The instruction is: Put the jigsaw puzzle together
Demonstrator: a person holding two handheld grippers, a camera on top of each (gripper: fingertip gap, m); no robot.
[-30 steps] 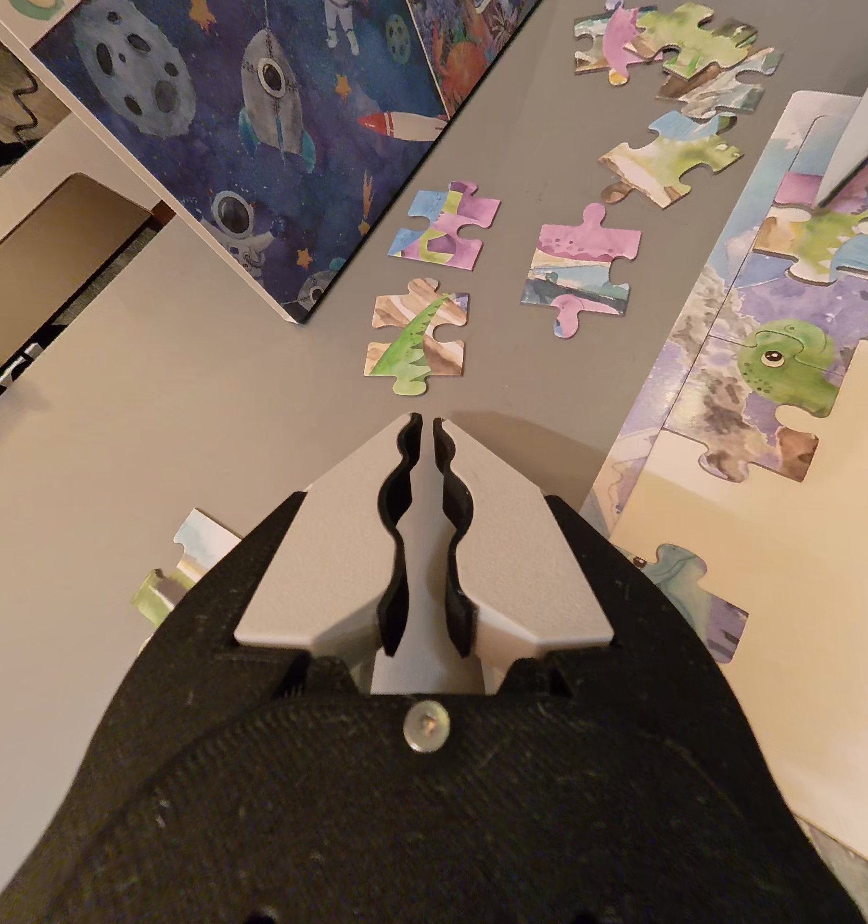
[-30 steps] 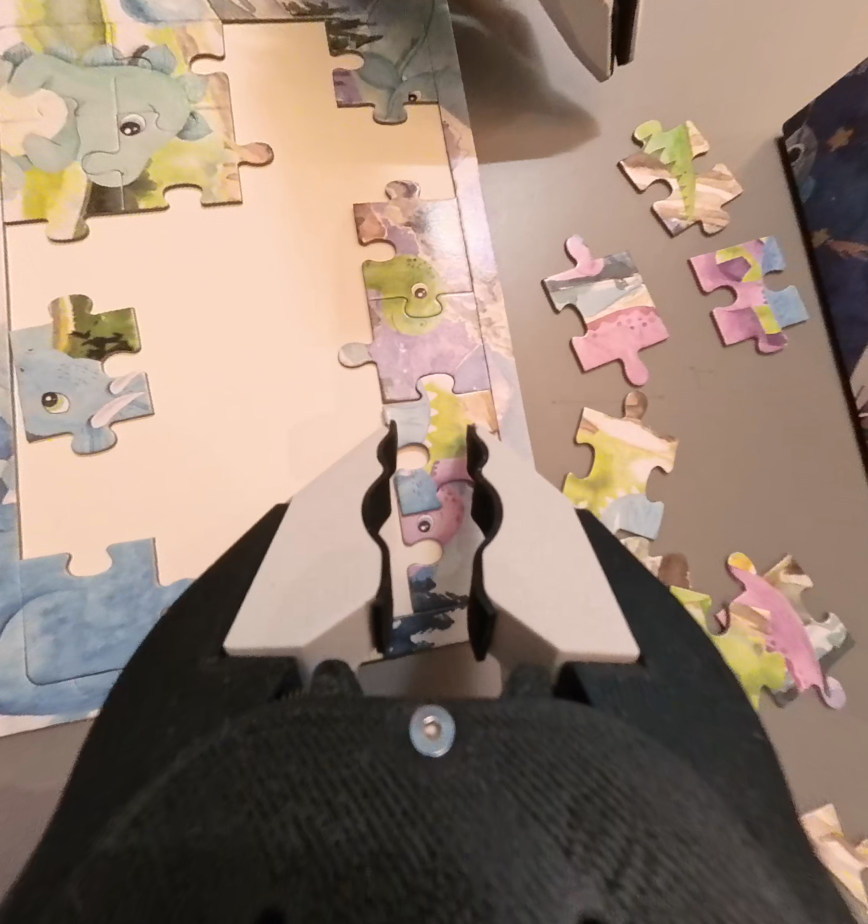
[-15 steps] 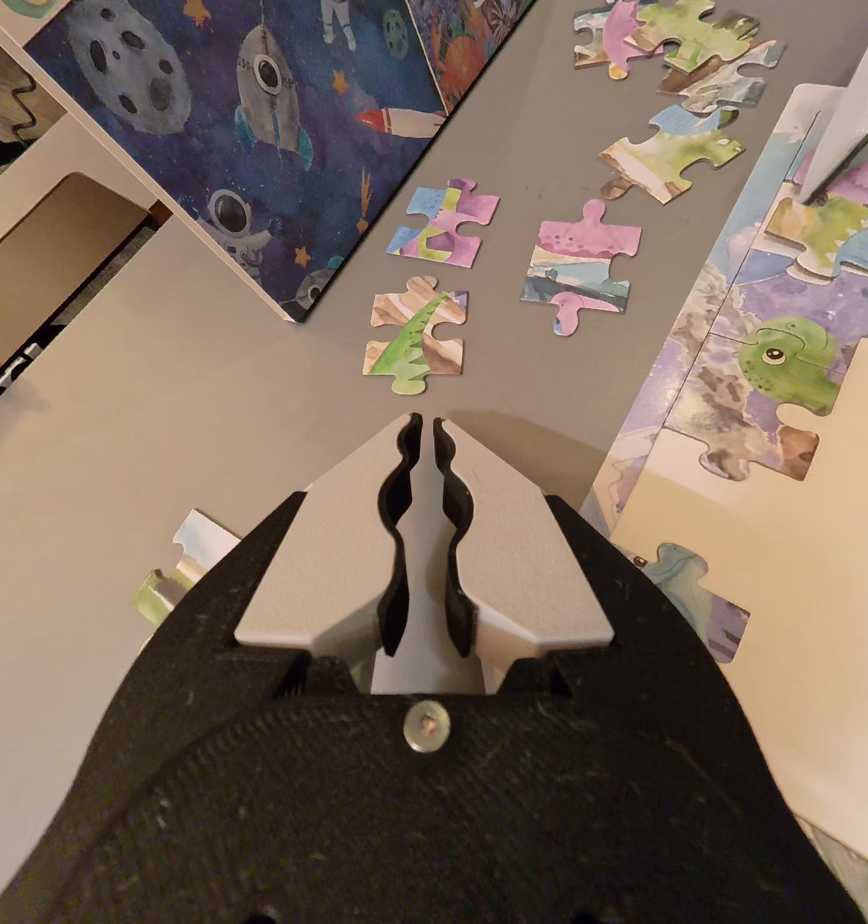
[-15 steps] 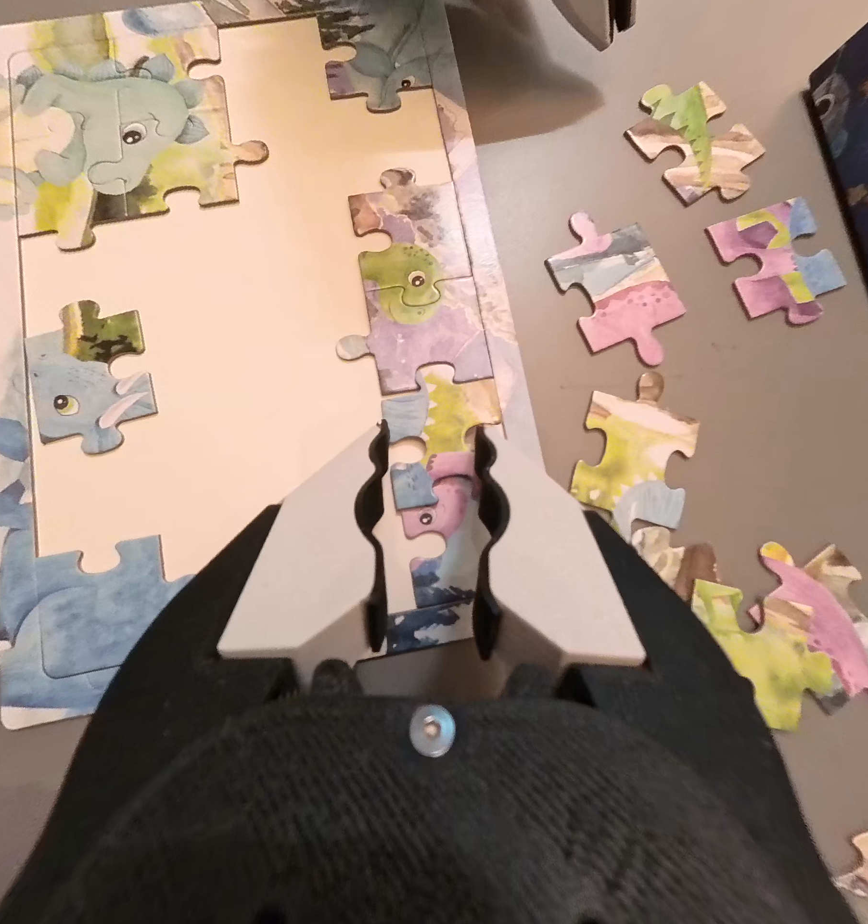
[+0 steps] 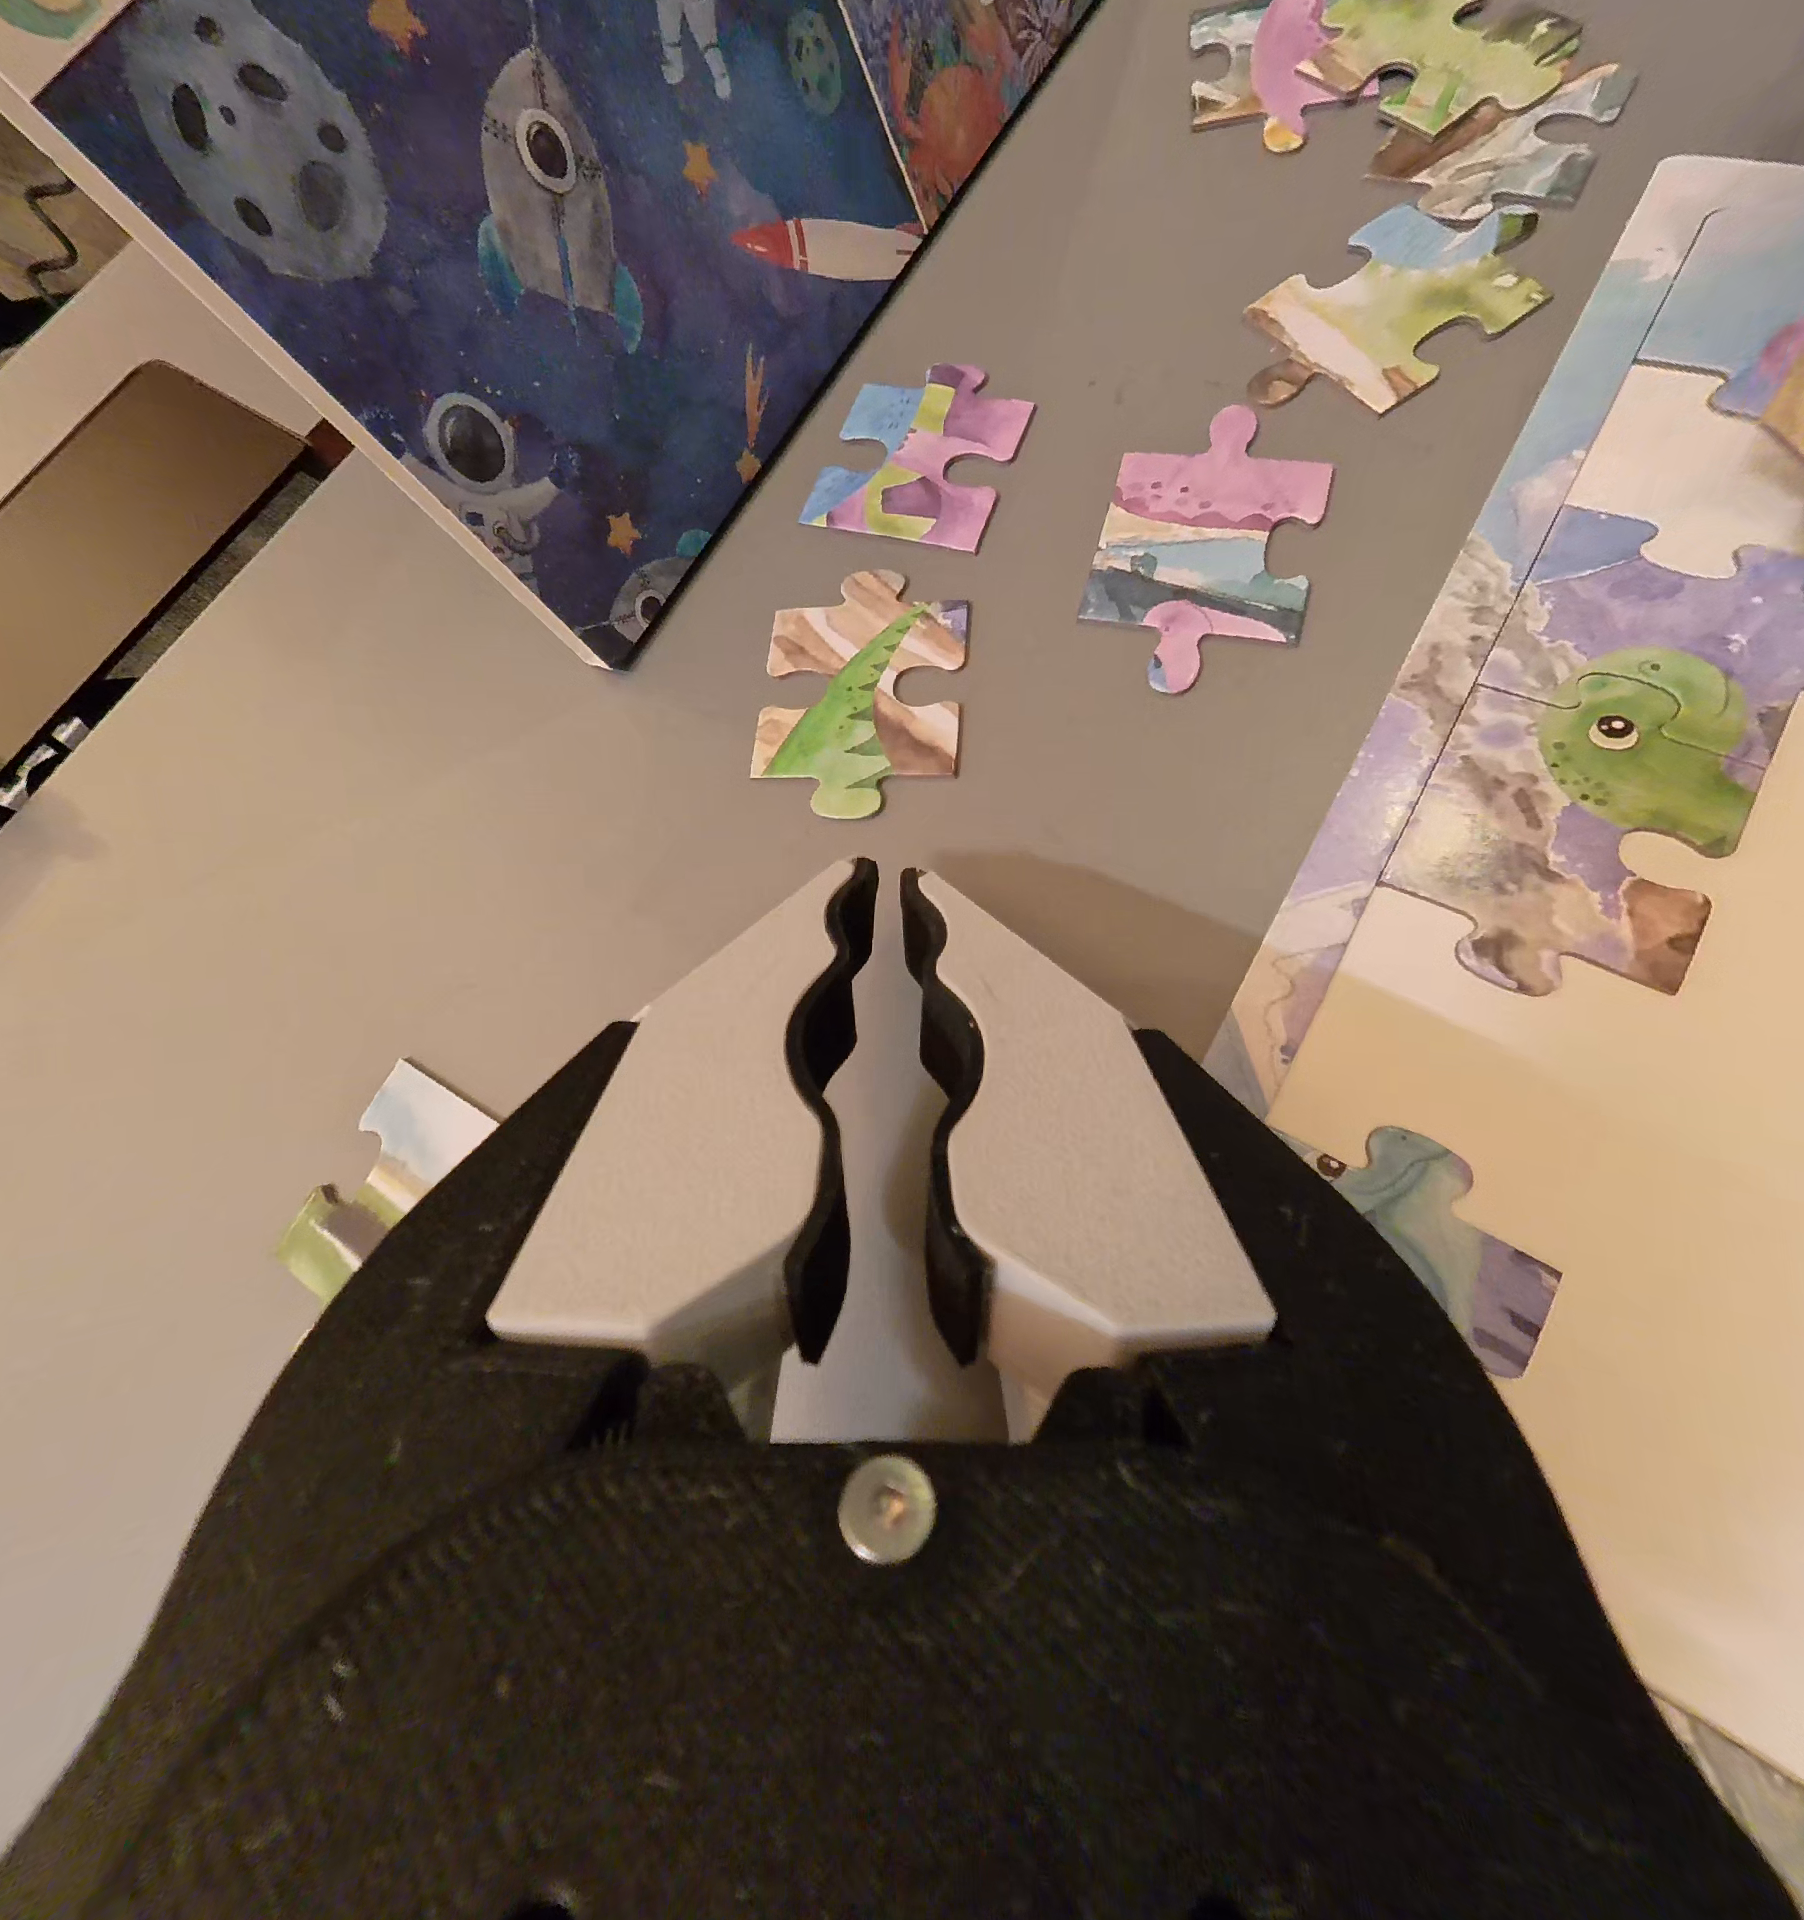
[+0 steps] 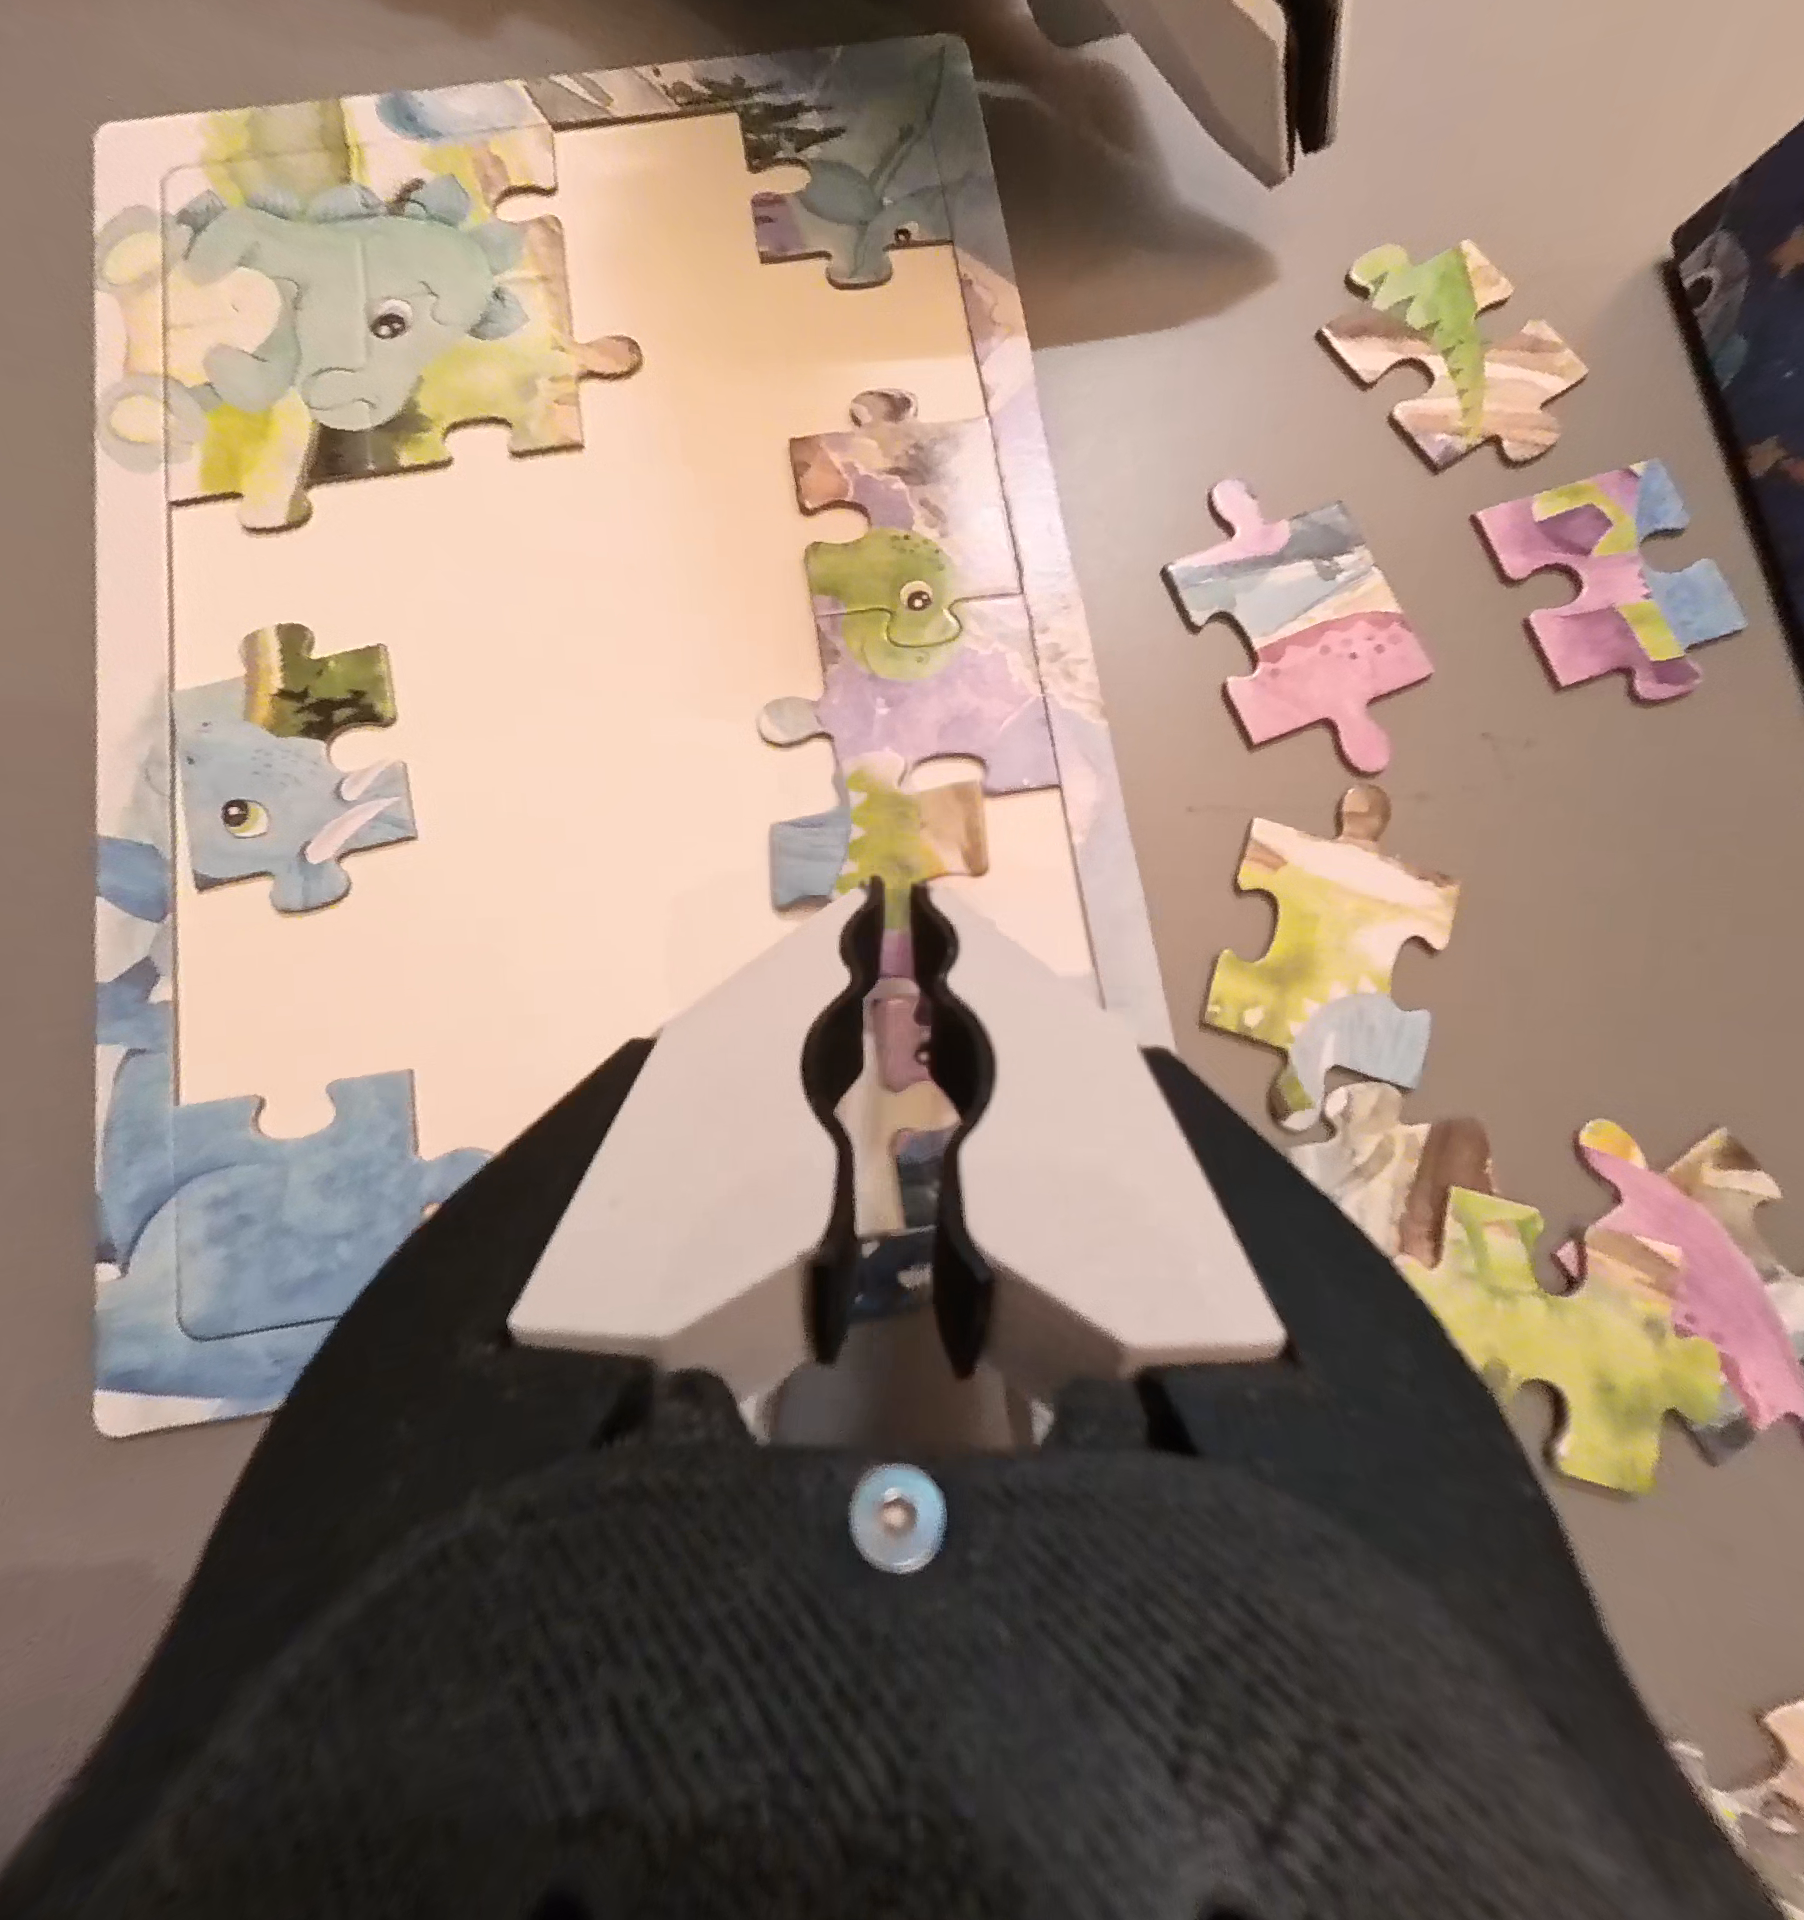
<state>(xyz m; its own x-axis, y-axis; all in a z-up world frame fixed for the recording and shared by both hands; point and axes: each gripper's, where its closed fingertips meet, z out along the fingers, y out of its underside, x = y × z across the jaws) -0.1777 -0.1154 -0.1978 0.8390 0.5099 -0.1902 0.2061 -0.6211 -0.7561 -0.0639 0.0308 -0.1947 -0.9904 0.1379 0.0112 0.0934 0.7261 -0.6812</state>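
Note:
The puzzle tray [image 6: 565, 727] lies on the grey table, partly filled: a teal dinosaur [image 6: 358, 312] top left, a blue horned one [image 6: 285, 810] on the left, a green head [image 6: 898, 613] on the right. My right gripper [image 6: 896, 891] is closed to a narrow gap on the lower edge of a green-and-blue piece [image 6: 877, 842]. That piece sits shifted left of the socket above it. My left gripper [image 5: 880, 868] is shut and empty over the bare table, left of the tray [image 5: 1604, 1247]. Its grey finger also shows in the right wrist view [image 6: 1189, 83].
Loose pieces lie right of the tray: a green-tail piece [image 6: 1454, 353], a pink one [image 6: 1303, 644], a purple one [image 6: 1604, 582], a yellow-green one [image 6: 1324, 956] and a heap [image 6: 1656, 1299]. A space-themed puzzle board [image 5: 462, 260] stands at the table's edge. One piece [image 5: 389, 1184] is half hidden under the left gripper. My right fingertips sit around 20 cm from my left ones.
The right gripper has closed from open and pulled back and up. The green-and-blue piece has shifted left out of its socket. The right gripper has left the left wrist view. The left gripper has stayed put.

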